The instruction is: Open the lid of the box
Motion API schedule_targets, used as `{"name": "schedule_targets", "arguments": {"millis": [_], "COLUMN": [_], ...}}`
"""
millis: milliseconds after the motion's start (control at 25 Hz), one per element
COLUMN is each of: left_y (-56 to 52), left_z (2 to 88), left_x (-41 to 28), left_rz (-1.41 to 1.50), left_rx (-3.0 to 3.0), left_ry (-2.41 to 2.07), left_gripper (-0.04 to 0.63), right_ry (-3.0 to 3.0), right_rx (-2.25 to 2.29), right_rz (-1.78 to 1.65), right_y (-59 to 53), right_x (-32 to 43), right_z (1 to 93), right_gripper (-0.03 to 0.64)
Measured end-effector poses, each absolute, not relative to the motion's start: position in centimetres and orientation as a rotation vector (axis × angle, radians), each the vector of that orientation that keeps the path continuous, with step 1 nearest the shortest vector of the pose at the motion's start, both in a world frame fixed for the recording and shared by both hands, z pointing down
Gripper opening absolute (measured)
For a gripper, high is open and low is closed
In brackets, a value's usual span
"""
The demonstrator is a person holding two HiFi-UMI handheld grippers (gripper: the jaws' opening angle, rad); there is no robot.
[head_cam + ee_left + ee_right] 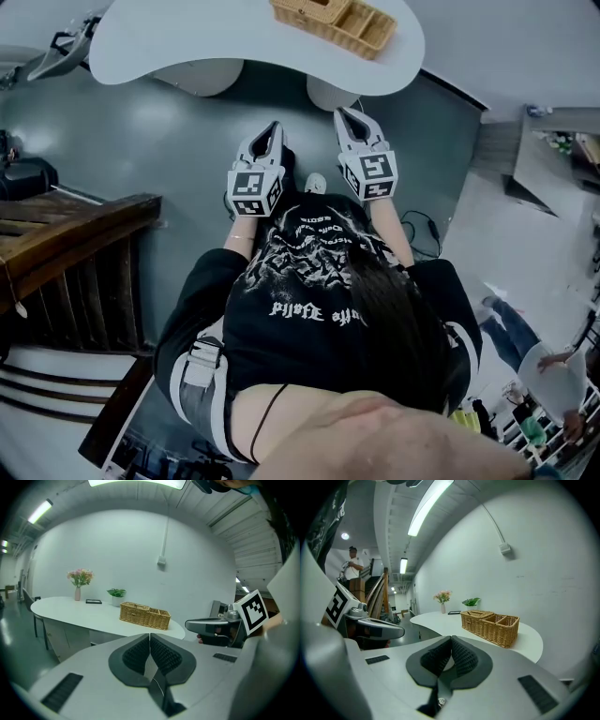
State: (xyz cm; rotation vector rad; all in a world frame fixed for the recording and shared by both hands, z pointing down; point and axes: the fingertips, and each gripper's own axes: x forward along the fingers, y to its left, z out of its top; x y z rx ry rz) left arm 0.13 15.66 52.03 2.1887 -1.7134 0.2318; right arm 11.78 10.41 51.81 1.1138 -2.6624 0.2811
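Wicker box (pixel 333 23), lid (pixel 133 605) down, sits on the white worktop (pixel 187 42) at the top of the head view, well apart from me, so I hold my left gripper (pixel 275 127) and right gripper (pixel 343 112) side by side below it, fingers clenched on nothing, aimed its way.

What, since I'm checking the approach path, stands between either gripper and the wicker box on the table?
Nothing visible does. The left gripper and right gripper, jaws shut and empty, face the wicker box across open floor and the white table.
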Motion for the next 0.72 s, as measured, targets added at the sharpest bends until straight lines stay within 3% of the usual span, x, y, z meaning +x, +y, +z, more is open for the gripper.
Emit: {"name": "schedule_targets", "arguments": {"millis": [720], "left_y": [-1.2], "left_z": [51.6], "left_x": [-7.7], "left_rz": [0.178], "left_rx": [2.283], "left_ry": [-1.573], "left_gripper": [0.025], "right_ry": [-2.544], "right_rx": [1.344], "right_rz": [0.305], "right_y": [-3.0], "right_x": [6.9], "right_z": [51.0], "right_gripper": [0.026]}}
